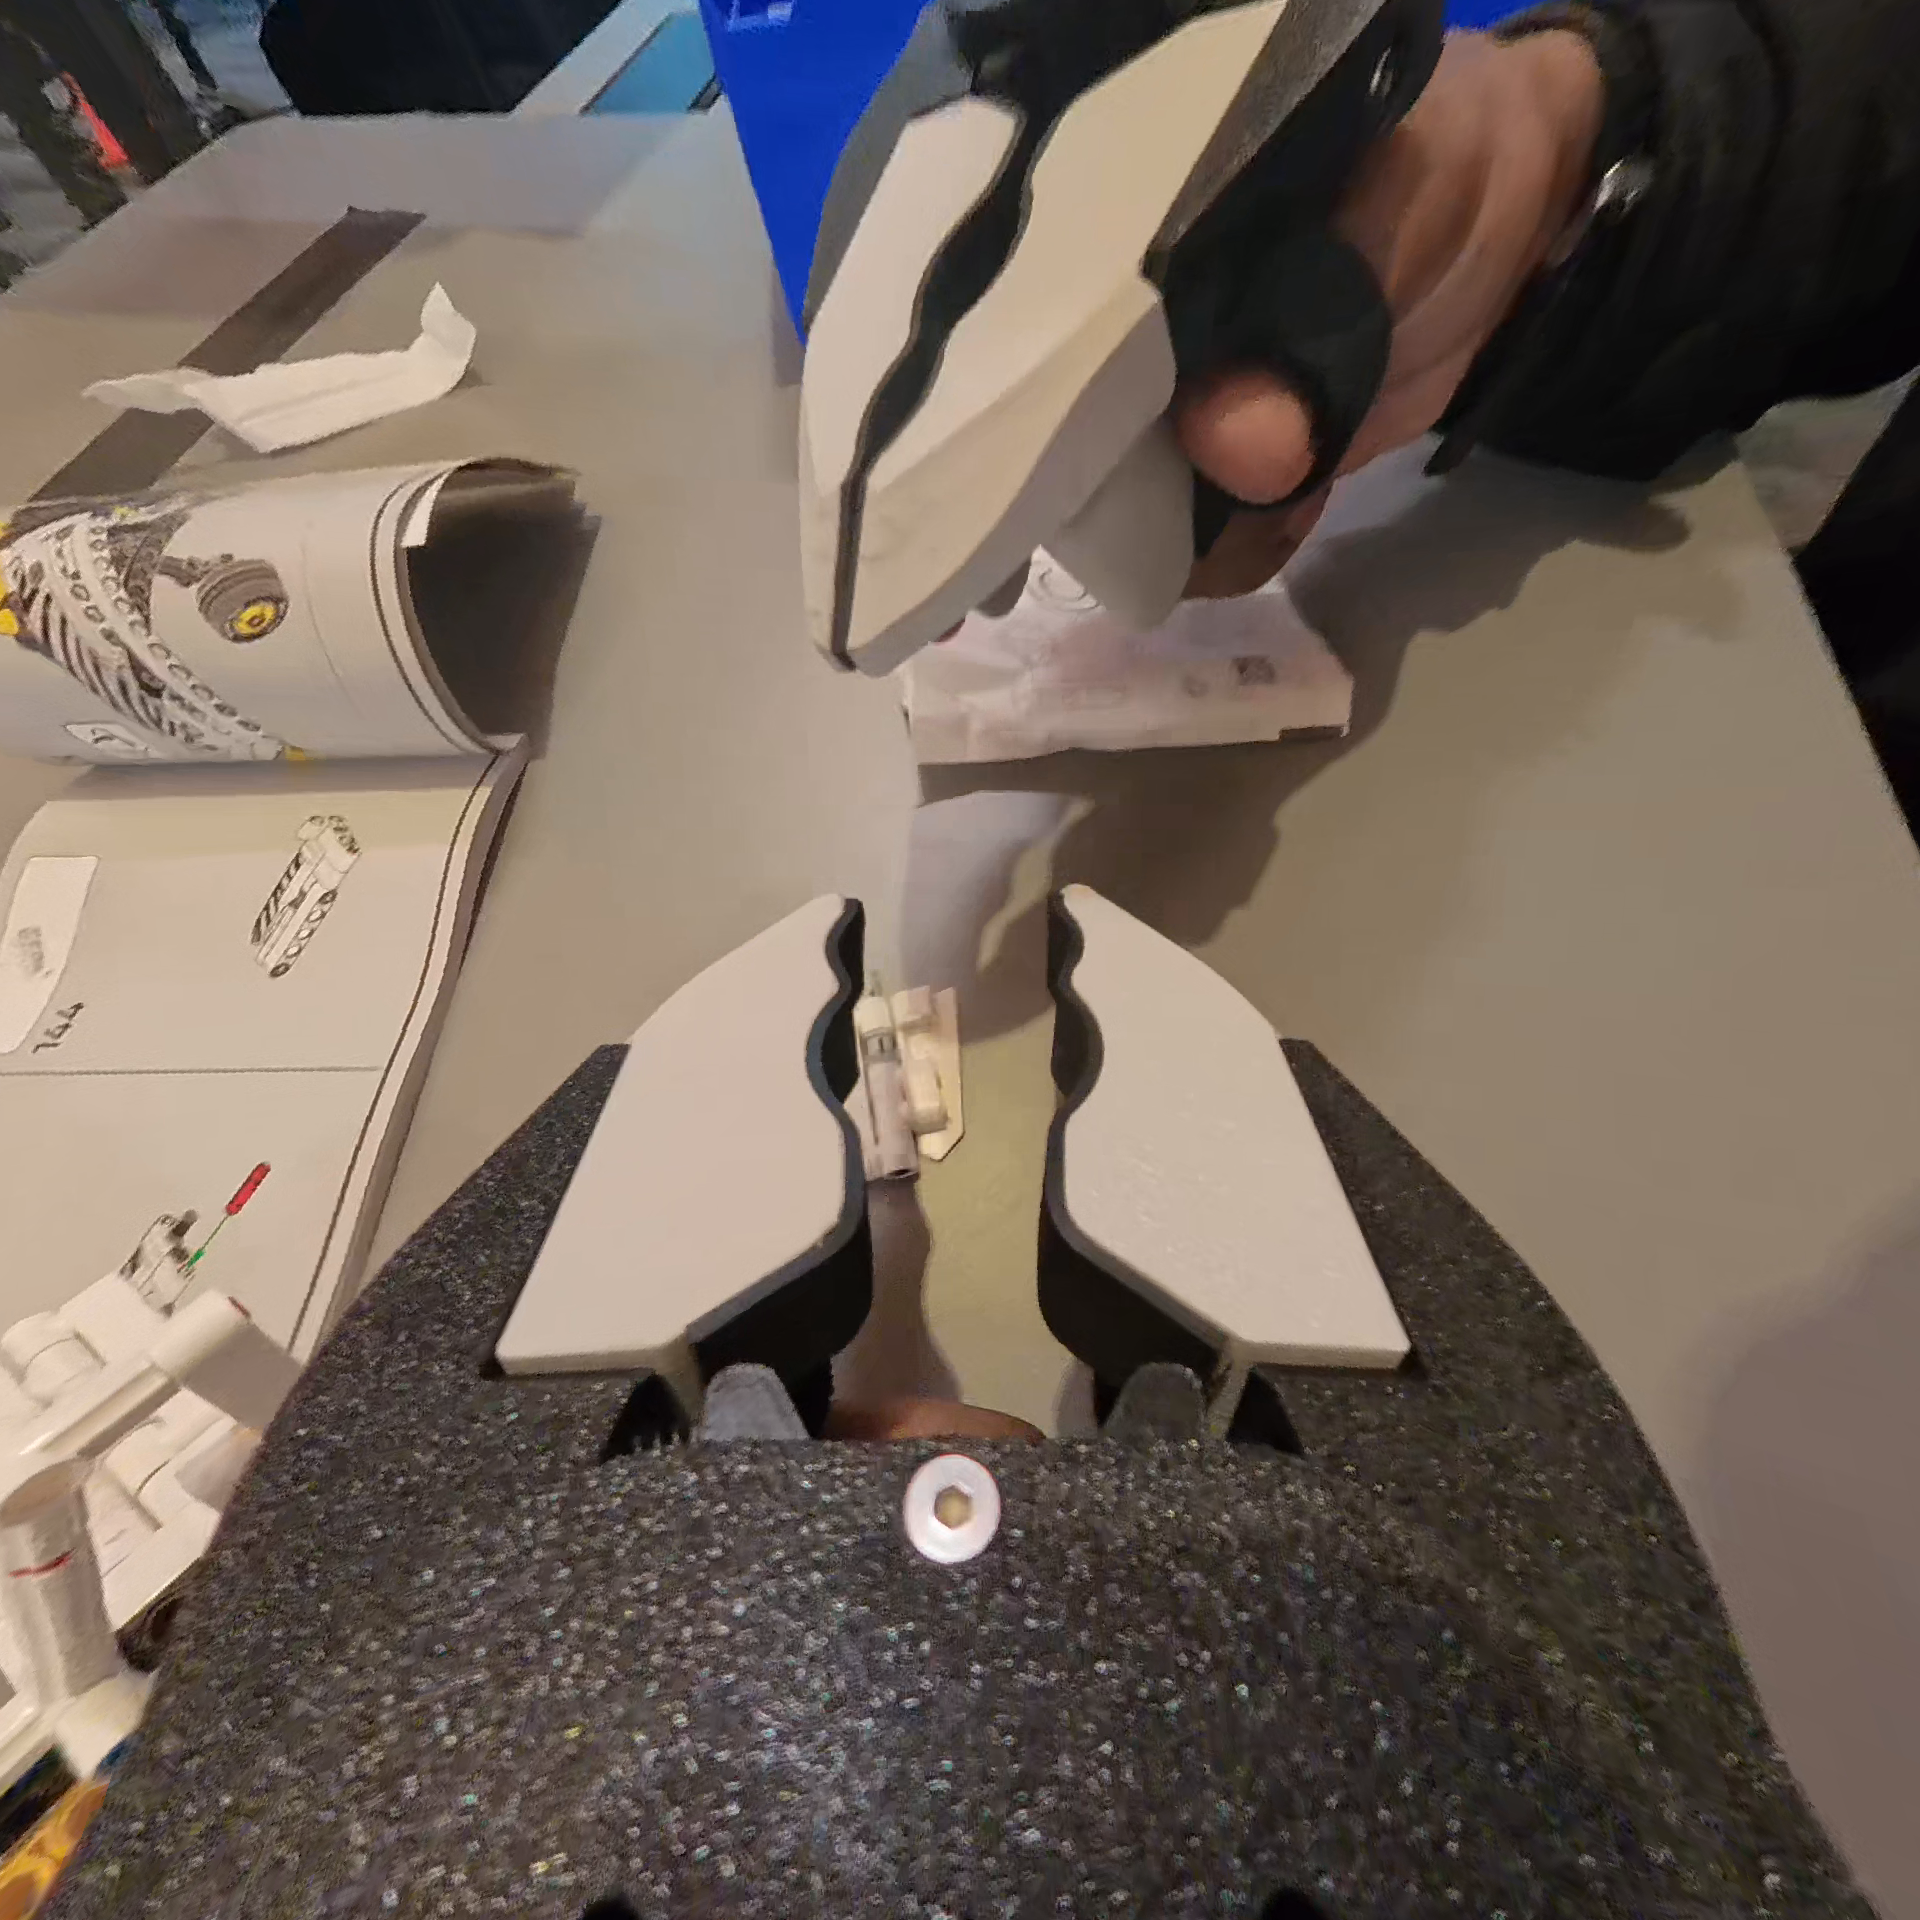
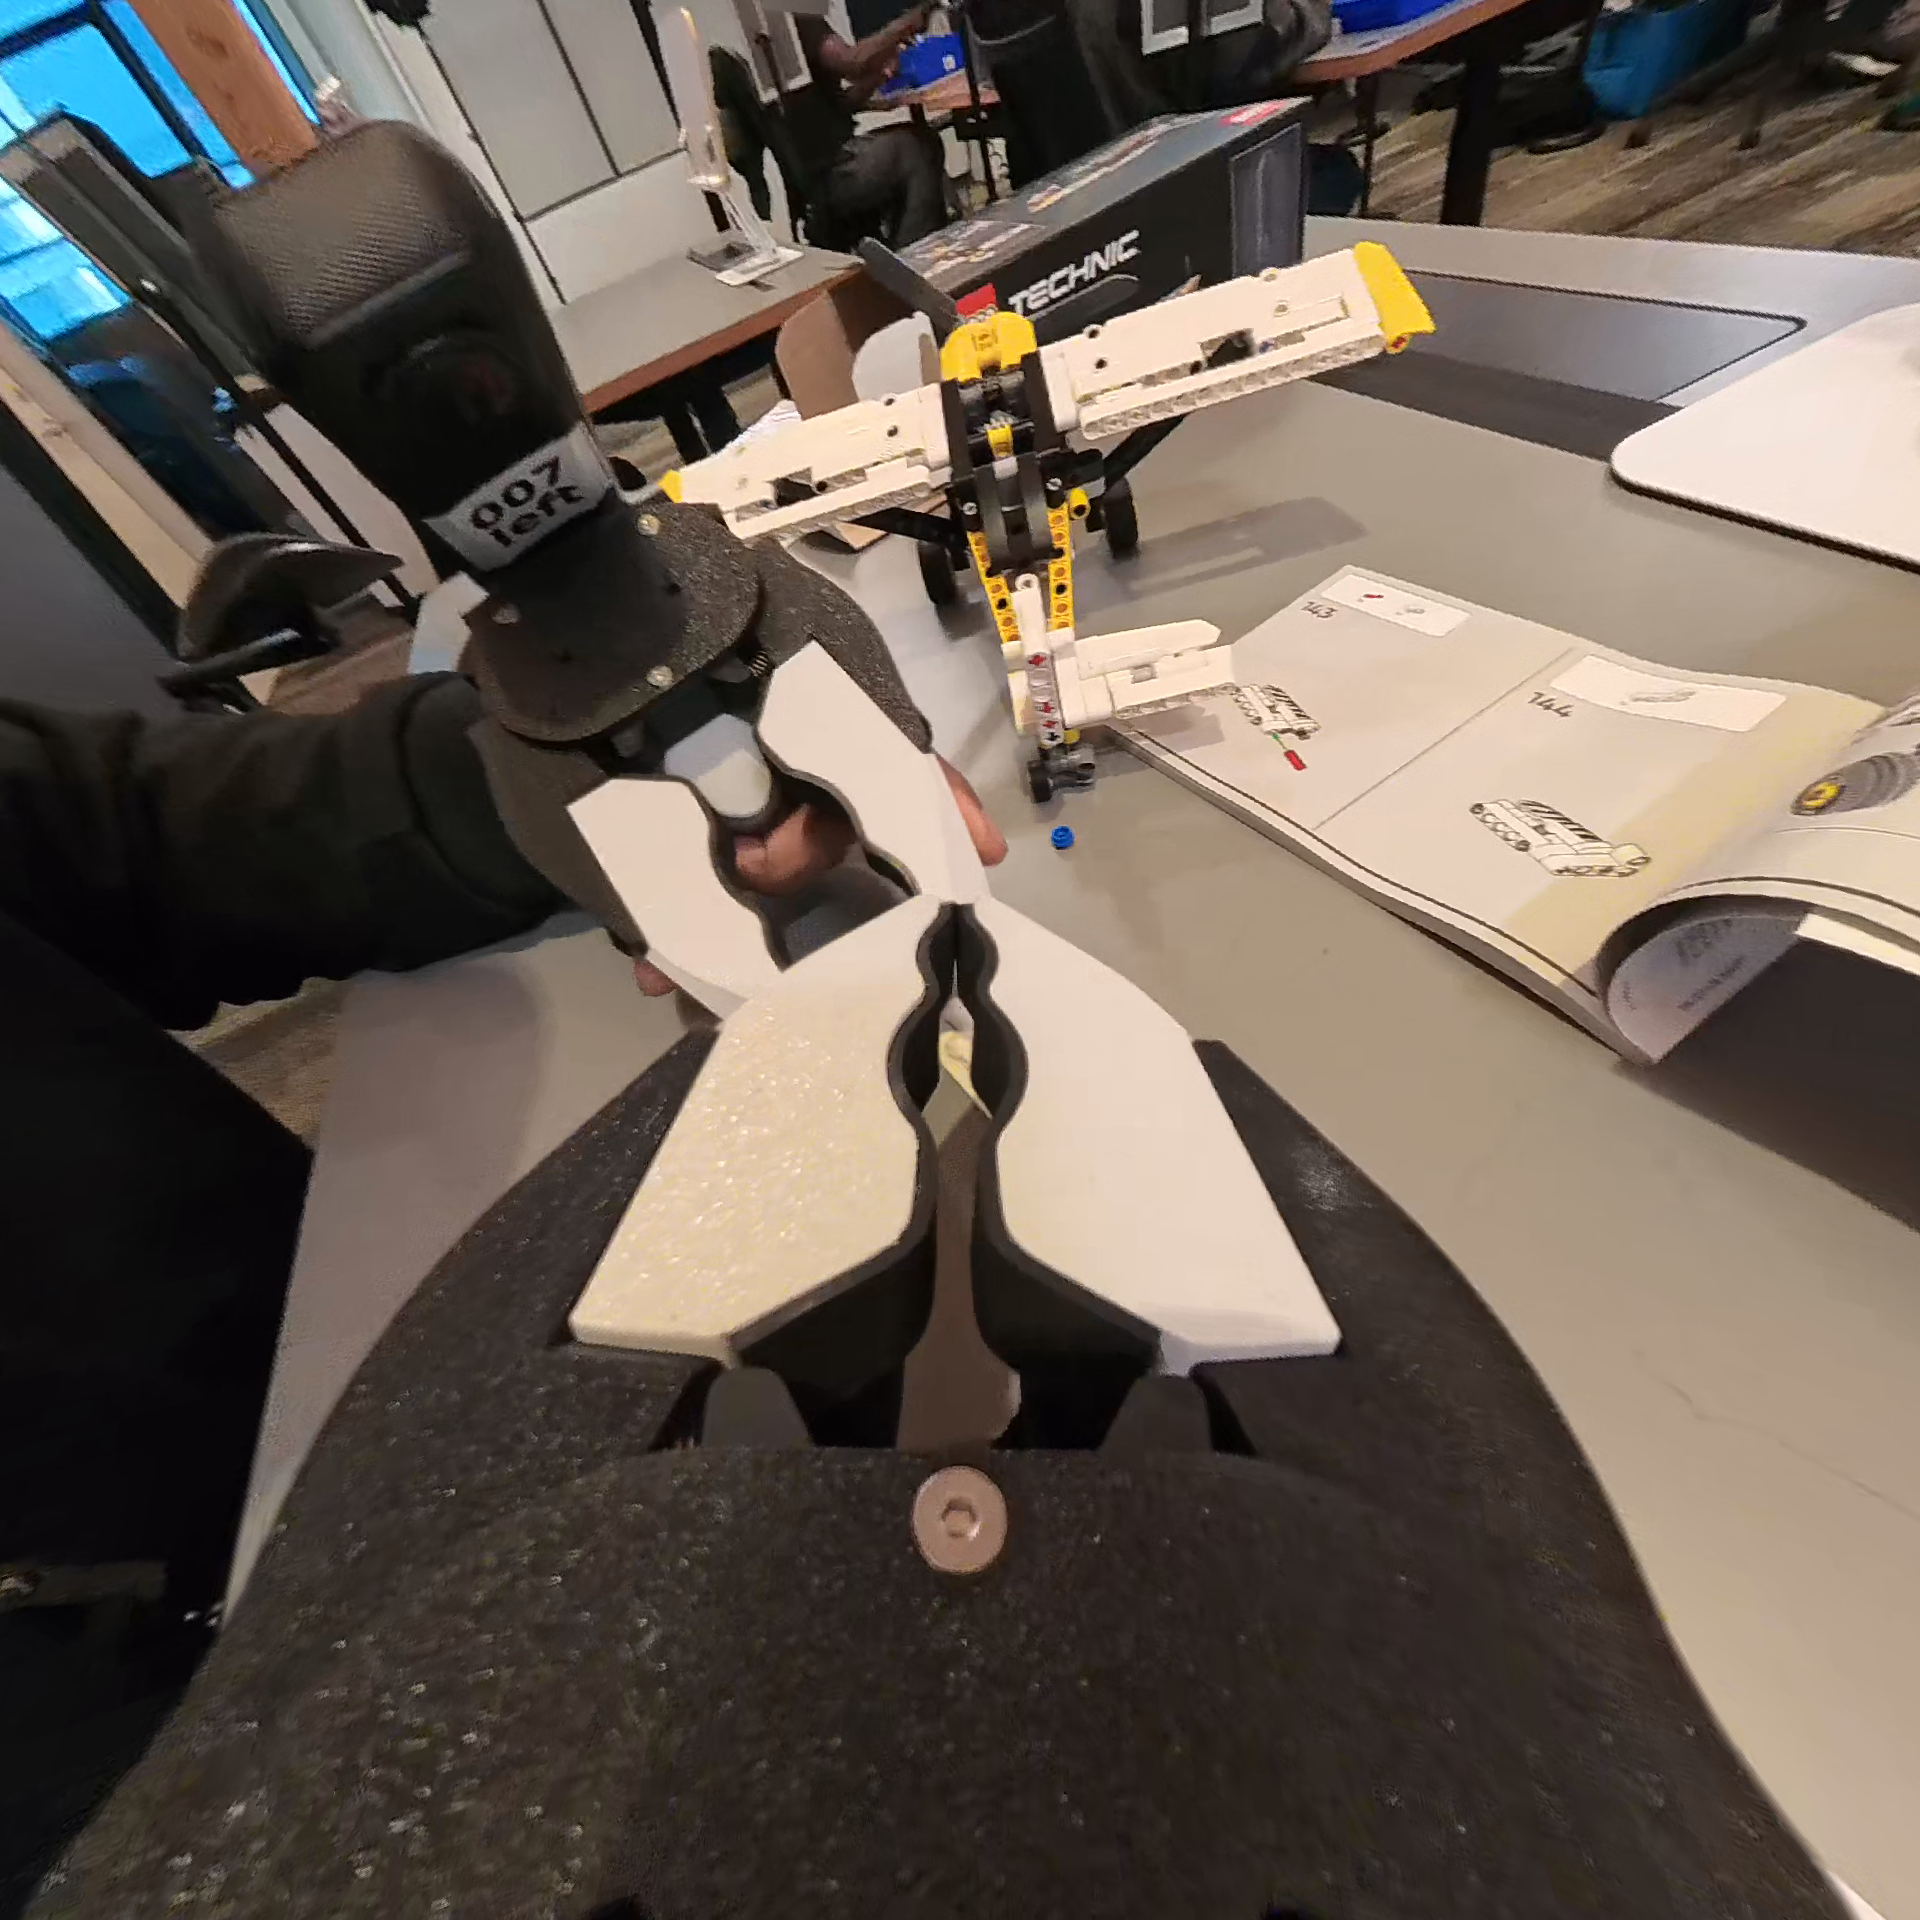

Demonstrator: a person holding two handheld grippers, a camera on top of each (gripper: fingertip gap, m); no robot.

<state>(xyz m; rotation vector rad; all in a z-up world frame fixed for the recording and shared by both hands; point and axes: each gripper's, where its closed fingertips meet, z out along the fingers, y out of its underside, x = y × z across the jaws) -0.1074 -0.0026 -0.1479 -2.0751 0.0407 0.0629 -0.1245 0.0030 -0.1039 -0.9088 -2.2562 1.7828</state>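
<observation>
My left gripper (image 1: 951, 904) is open above the grey table (image 1: 1455, 935). A small white brick piece (image 1: 902, 1081) lies between its fingers, close to the left finger (image 1: 727, 1122) and well apart from the right one. My right gripper (image 2: 956, 920) is shut, with its tips meeting and nothing visibly held. In the left wrist view it (image 1: 844, 649) hangs tip-down just beyond my left fingertips, held by a gloved hand (image 1: 1455, 260). The right wrist view shows the left gripper (image 2: 831, 920) open, right behind my right fingertips. A pale blur (image 1: 966, 883) crosses between the two grippers.
An open instruction booklet (image 1: 208, 987) lies to the left and also shows in the right wrist view (image 2: 1507, 748). A white and yellow brick plane (image 2: 1039, 436) stands behind it. A crumpled white bag (image 1: 1122, 686), a tissue (image 1: 301, 384), a blue stud (image 2: 1061, 837) and a black box (image 2: 1122, 239) are nearby. About 5 cm separates my left fingertips from my right.
</observation>
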